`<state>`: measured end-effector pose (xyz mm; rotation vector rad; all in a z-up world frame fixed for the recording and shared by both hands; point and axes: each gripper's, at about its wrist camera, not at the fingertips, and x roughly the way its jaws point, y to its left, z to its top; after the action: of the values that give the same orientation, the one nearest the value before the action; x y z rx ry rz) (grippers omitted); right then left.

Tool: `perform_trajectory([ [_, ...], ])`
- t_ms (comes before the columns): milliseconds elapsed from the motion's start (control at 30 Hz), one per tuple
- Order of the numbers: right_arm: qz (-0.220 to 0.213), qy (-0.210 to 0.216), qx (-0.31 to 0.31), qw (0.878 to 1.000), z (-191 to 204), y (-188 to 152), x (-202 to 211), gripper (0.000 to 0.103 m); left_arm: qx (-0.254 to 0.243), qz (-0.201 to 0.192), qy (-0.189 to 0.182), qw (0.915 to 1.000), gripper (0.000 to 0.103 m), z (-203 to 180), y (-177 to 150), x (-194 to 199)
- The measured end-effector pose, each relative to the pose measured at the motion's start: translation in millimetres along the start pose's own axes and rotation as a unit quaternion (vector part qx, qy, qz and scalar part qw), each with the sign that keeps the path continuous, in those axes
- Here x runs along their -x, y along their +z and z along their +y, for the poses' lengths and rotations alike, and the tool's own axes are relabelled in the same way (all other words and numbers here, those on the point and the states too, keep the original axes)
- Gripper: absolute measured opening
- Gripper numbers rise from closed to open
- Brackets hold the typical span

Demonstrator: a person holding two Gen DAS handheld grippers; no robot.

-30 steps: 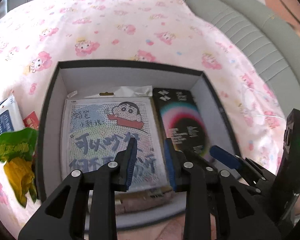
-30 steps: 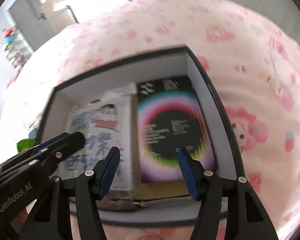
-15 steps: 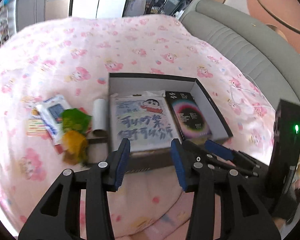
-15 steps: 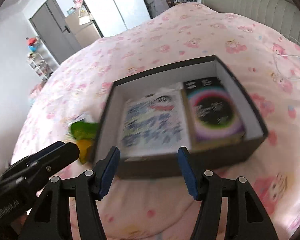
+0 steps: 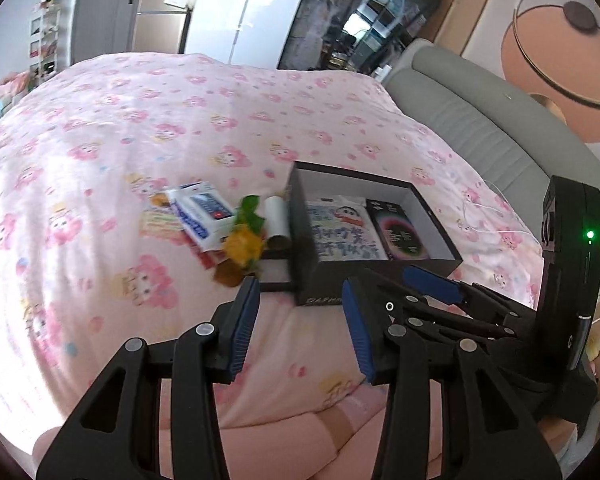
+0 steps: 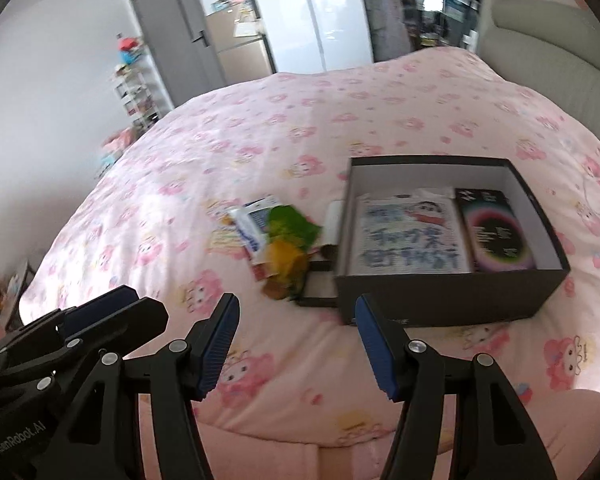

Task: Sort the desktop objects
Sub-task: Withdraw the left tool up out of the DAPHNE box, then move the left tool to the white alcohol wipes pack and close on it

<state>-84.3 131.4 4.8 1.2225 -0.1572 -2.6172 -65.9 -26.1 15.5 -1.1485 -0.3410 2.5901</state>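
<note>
A dark box [image 5: 320,280] [image 6: 440,296] lies open on the pink bedspread. Inside it lie a cartoon-printed book [image 5: 340,232] [image 6: 408,240] and a black pack with a rainbow ring [image 5: 400,232] [image 6: 496,236]. To the box's left sits a loose pile: a green and yellow bag [image 5: 246,236] [image 6: 290,240], a blue and white pack [image 5: 202,212] [image 6: 252,224] and a white roll [image 5: 276,218]. My left gripper [image 5: 300,320] hangs open and empty in front of the box. My right gripper [image 6: 296,340] is also open and empty, held back from the box's near left corner.
The pink patterned bedspread [image 5: 140,128] covers the whole bed. A grey padded headboard [image 5: 480,108] runs along the right. A grey door [image 6: 172,44] and white cabinets [image 6: 324,16] stand beyond the bed. A small flat black tray [image 5: 274,272] lies against the box's left side.
Both grippers have pulled back and up from over the box, so the whole bed now shows. The left jaws have spread wider; the right jaws kept their gap.
</note>
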Motion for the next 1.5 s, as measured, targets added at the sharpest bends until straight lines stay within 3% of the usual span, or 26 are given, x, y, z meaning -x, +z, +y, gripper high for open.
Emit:
perform_trajectory([
  [433,0.018,0.008,0.062,0.998,55,-2,-34,0.057,0.041,-0.007,0.020,0.9989,0.045,64,-9,6],
  [700,0.026,0.003,0.066,0.997,55,27,-68,0.057,0.038,-0.022,0.021,0.9988,0.045,83,24,-21],
  [967,0.041,-0.002,0.069,0.997,56,54,-120,0.057,0.094,0.006,0.033,0.9950,0.045,135,51,-79],
  [1100,0.070,-0.006,0.050,0.996,43,52,-156,0.057,0.134,0.041,0.047,0.9891,0.044,160,54,-122],
  [1333,0.097,-0.021,0.052,0.994,38,49,-203,0.057,0.214,0.106,0.006,0.9710,0.043,185,48,-189],
  [1500,0.099,-0.024,0.073,0.992,49,43,-226,0.057,0.279,0.117,-0.025,0.9529,0.043,209,42,-219],
])
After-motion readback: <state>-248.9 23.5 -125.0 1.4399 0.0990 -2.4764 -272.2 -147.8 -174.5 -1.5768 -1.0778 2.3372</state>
